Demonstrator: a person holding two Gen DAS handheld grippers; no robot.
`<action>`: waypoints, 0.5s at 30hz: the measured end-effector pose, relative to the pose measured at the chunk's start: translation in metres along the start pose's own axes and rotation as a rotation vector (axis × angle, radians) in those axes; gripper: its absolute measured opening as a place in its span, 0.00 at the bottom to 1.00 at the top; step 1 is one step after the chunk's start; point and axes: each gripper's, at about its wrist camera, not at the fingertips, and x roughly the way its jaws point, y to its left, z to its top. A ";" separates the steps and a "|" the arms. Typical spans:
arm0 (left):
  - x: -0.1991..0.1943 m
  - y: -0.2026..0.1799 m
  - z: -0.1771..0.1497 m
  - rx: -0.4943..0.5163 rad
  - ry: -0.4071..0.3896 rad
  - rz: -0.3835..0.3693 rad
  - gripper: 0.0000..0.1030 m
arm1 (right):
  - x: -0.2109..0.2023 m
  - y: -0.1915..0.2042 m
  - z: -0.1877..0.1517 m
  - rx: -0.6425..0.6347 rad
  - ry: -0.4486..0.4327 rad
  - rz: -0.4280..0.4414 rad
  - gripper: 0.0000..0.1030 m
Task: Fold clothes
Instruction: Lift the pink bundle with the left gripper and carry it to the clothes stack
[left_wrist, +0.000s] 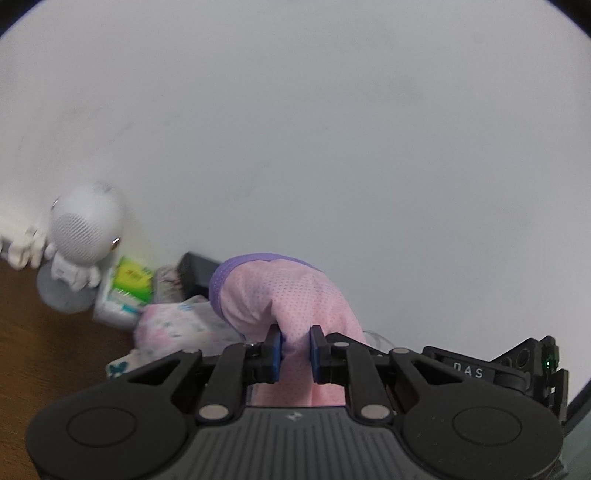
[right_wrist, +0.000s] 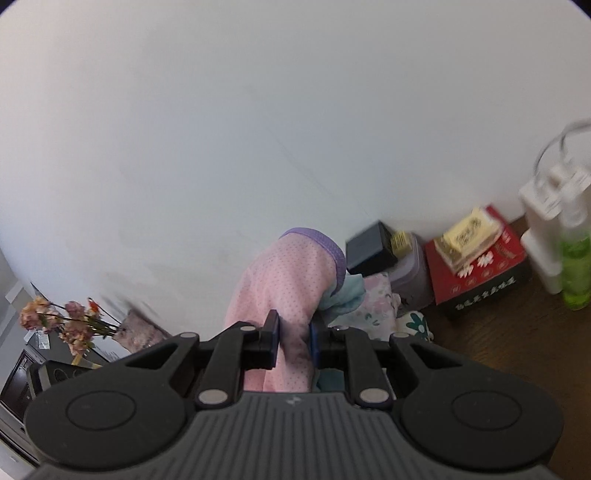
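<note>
both tools are clamped on the same pink garment (left_wrist: 291, 295). left tool (left_wrist: 295, 350): its blue pads are nearly together with a fold of the pink dotted cloth pinched between them; the cloth rises in a hump ahead of the fingers, its purple trim (left_wrist: 236, 269) arching over the top. right tool (right_wrist: 293, 341): likewise narrowed onto a fold of that cloth, which stands up ahead of it in the right wrist view (right_wrist: 288, 280), purple band on the upper right. the garment is held up off the brown wooden counter (left_wrist: 44, 332), in front of a plain white wall (left_wrist: 332, 129) that fills most of both views.

beneath and behind the garment, by the counter's back edge against the wall, lies a floral-print cloth (left_wrist: 177, 325), and the right wrist view shows a pale blue cloth (right_wrist: 343, 295) just beside the pink one. further along the back edge: a red and black box (right_wrist: 480, 273) with a yellow packet on it, a white round-headed figure (left_wrist: 85, 232), a tissue pack with a green label (left_wrist: 125, 291), a dark box (right_wrist: 369, 247), a green spray bottle (right_wrist: 574, 269). off the counter's left side, dried flowers (right_wrist: 62, 321) show.
</note>
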 end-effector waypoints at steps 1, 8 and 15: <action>0.002 0.007 0.000 -0.012 0.004 0.000 0.14 | 0.006 -0.002 -0.001 0.003 0.007 -0.001 0.15; 0.009 0.043 -0.006 -0.087 0.025 0.002 0.14 | 0.030 -0.020 -0.009 0.053 0.046 -0.008 0.15; 0.011 0.048 -0.008 -0.083 0.031 0.029 0.15 | 0.036 -0.024 -0.011 0.065 0.054 -0.016 0.19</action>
